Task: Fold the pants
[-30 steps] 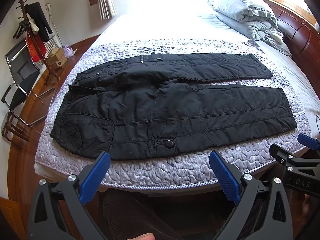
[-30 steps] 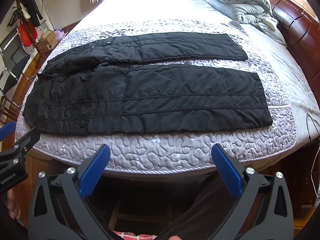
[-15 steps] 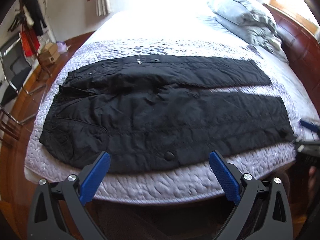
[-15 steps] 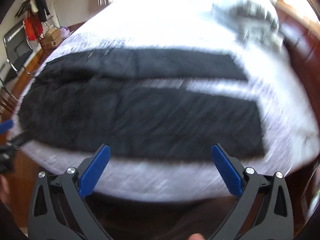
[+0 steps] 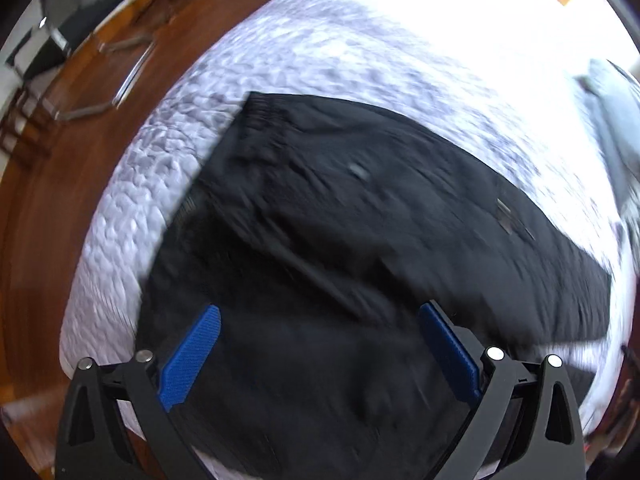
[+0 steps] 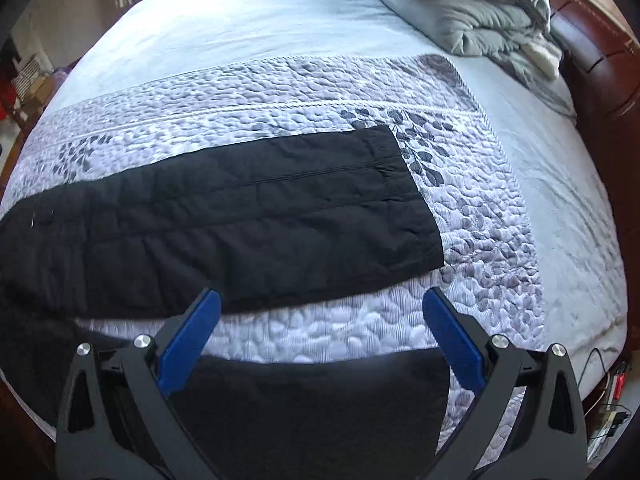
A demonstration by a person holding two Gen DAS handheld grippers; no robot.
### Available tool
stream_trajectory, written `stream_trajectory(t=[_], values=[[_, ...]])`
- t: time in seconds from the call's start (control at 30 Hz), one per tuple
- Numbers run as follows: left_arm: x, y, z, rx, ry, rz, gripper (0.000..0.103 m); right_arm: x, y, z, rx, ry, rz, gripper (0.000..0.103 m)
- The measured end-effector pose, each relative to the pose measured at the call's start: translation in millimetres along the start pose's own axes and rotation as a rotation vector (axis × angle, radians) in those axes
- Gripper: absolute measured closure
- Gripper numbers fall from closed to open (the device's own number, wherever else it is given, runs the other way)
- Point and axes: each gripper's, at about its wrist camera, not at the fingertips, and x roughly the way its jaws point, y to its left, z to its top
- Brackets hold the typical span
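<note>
Black quilted padded pants (image 6: 224, 216) are shown laid flat, legs apart, on a pale pebble-stitched quilted bedspread (image 6: 480, 208). The fabric is judged soft, limp and light; hold is best taken at the hem and waistband edges. Left gripper (image 5: 320, 354) and right gripper (image 6: 320, 336) are spread wide, holding nothing.

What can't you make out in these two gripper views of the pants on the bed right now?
- Left wrist view: motion blur smears the black pants, so seams and fasteners at the waist end are unreadable.
- Left wrist view: glare whitens the far side of the bed.
- Right wrist view: the near leg is partly covered by the open right gripper and cut by the bottom edge.
- Right wrist view: the waist end runs off the left edge.
</note>
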Motion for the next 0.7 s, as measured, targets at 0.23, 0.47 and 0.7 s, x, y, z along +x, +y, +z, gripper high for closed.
stream_trajectory(t=[0.23,0.47,0.7], values=[[63.7,29.4,83.6,-0.179,0.111,-0.124,0.004,80.0,-47.6,61.2,0.207,0.088,0.048,0.002],[101.1,20.9,106.4,-0.194,0.182,-0.138,0.004,107.9,-57.8,86.4,0.244,0.049,0.081,0.002],[109.4,-18.7,97.6,-0.057,0.152,0.037,0.029,126.4,-52.7,102.6,0.176,0.045,0.023,0.002]])
